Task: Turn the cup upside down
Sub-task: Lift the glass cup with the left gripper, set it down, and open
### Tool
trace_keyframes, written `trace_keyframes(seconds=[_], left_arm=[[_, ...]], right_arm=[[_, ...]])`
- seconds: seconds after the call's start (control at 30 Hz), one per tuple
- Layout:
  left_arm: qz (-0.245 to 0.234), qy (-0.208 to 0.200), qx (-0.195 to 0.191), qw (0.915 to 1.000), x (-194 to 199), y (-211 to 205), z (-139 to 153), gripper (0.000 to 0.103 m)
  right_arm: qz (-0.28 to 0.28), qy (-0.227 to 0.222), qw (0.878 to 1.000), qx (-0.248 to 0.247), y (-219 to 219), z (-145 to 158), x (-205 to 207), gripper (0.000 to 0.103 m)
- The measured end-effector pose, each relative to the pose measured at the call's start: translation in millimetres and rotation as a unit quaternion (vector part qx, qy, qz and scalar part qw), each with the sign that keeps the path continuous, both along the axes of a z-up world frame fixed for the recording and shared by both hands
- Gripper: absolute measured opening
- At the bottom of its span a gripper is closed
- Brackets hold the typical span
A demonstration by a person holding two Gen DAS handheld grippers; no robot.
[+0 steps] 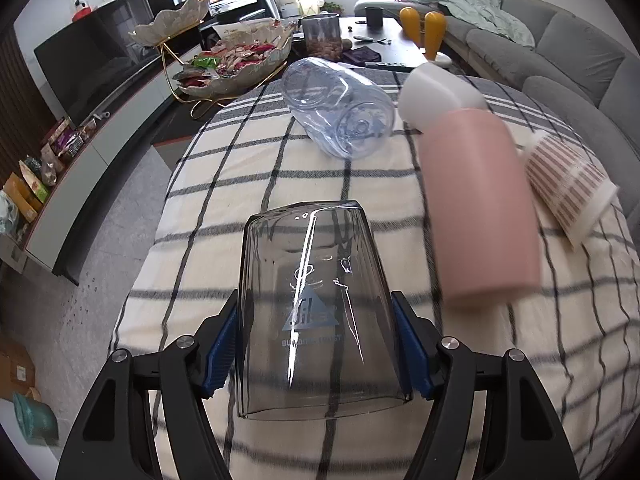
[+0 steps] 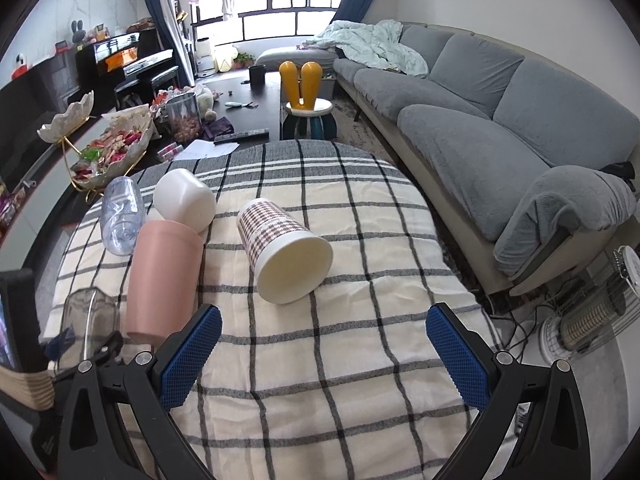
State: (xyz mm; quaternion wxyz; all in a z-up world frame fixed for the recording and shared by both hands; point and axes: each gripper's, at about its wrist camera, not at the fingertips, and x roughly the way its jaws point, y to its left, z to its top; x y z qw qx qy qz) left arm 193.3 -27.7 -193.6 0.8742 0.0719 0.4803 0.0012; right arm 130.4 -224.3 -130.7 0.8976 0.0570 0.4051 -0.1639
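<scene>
Two blue pads (image 1: 224, 344) of the left gripper (image 1: 320, 350) are clamped on the clear cup (image 1: 316, 312), base upward above the checked cloth (image 1: 240, 184); lowering onto its rim is called for. The right gripper (image 2: 324, 352) is held wide open, empty.

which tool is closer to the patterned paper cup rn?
Right. The right tool is open just in front of the patterned paper cup; the left tool, clamped on the clear glass, sits beyond the pink cup.
</scene>
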Motion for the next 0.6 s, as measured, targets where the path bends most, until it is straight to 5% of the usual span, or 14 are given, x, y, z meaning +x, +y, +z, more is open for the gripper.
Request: trace_keyframes(seconds=[0.4, 0.6], left_arm=[[-0.072, 0.021, -0.037, 0.9965, -72, -49, 21, 0.067], [-0.116, -0.013, -0.054, 0.9917, -106, -100, 41, 0.067]], right_arm=[[-0.025, 0.014, 1.0, -0.011, -36, 15, -59, 0.103], [-0.065, 0.011, 0.998, -0.017, -74, 26, -94, 0.103]])
